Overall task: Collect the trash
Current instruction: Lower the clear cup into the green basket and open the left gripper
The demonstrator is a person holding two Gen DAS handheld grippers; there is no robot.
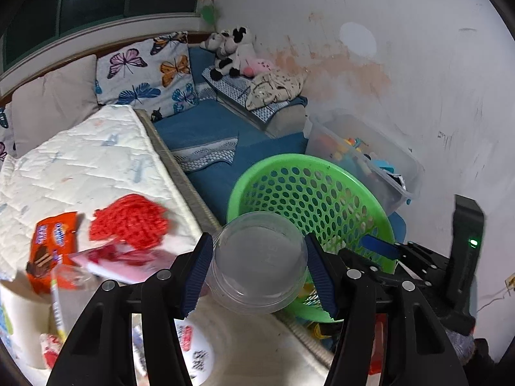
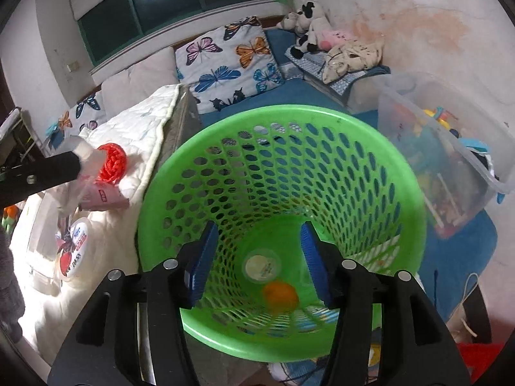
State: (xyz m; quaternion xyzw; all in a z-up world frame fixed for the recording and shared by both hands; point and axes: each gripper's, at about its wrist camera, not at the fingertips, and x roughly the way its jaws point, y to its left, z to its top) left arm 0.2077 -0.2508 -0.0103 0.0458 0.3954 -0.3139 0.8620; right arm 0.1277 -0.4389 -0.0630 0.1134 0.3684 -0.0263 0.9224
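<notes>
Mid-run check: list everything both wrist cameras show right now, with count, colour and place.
clear plastic cup: one, transparent, held between the left fingers
green basket: one, perforated, beside the bed
round lid: one, whitish, on the basket floor
orange ball-like item: one, on the basket floor
red knitted piece: one, on the white quilt
orange snack wrapper: one, on the quilt
clear toy bin: one, by the wall
left gripper: shut on the cup
right gripper: open, above the basket

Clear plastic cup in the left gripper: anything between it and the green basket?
Nothing visible. The left gripper holds the clear plastic cup beside the green perforated plastic basket, whose mouth is open. The right gripper hangs open and empty over that mouth and could crowd the drop.
</notes>
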